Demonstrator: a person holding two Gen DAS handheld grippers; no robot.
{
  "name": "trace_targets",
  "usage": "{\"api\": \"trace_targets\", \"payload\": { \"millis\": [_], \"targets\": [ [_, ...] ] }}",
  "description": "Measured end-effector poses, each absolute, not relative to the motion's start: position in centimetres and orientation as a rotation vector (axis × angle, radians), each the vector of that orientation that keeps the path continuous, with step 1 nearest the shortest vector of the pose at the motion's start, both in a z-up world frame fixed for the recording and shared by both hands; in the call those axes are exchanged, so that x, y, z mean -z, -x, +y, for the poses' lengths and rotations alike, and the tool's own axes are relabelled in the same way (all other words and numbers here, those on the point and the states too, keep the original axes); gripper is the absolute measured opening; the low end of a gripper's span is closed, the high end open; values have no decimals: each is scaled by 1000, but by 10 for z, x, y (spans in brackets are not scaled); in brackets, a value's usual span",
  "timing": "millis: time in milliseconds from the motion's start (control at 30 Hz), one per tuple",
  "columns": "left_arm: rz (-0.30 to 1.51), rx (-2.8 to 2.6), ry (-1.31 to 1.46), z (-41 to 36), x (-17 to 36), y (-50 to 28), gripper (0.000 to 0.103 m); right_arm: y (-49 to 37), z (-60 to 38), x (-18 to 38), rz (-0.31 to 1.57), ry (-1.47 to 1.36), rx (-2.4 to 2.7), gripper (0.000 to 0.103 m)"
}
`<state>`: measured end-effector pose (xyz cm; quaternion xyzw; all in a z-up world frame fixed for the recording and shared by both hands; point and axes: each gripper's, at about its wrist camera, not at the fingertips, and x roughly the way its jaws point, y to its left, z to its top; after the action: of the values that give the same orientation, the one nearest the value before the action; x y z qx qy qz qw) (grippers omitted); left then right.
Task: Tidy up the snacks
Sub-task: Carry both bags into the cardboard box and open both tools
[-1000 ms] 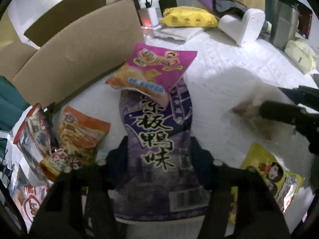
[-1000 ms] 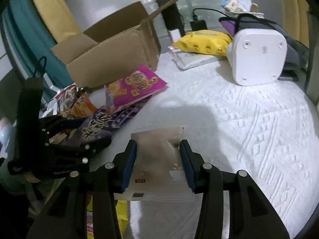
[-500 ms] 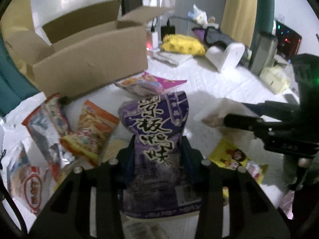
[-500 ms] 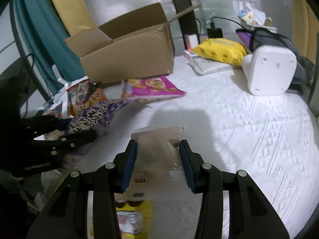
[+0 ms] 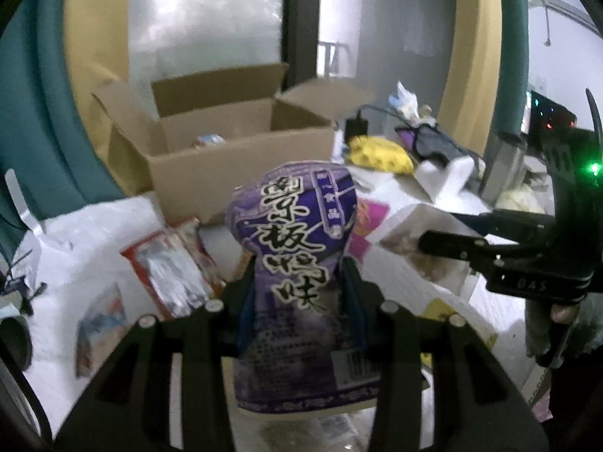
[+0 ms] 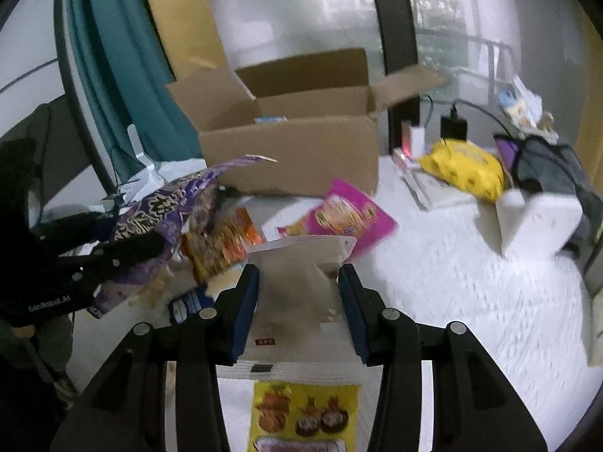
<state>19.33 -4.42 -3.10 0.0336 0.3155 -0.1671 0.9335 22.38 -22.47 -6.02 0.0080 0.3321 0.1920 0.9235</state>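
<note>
Two grippers: left gripper [image 5: 297, 286] clamps one purple bag [image 5: 297, 248]; right gripper [image 6: 299, 293] clamps one beige pouch [image 6: 301, 282]; one open box [image 6: 294, 143]

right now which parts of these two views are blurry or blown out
Left wrist view: purple snack bag sharp, cardboard box and white table smeared, window glare above. Right wrist view: white pouch clear, yellow bag and bedspread streaked with motion blur.

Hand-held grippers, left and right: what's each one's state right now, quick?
Left hand-held gripper: jaws just closed further, shut on the purple foil snack bag with white lettering.
Right hand-held gripper: shut on the pale translucent snack pouch.
</note>
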Motion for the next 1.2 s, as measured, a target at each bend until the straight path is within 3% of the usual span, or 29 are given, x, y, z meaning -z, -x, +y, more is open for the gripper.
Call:
{"api": "trace_targets", "payload": {
  "millis": [733,900,1200],
  "targets": [
    [447,263,-115,-9,-22,-267,42,-304,-193,-6,519,37,-397,46],
    [439,293,-115,-13,-34,-295,42,-327,-192,-16,499,14,-382,46],
    [581,263,2,4,-30,-396,43,-385,-191,-25,493,-19,-339,46]
  ]
}}
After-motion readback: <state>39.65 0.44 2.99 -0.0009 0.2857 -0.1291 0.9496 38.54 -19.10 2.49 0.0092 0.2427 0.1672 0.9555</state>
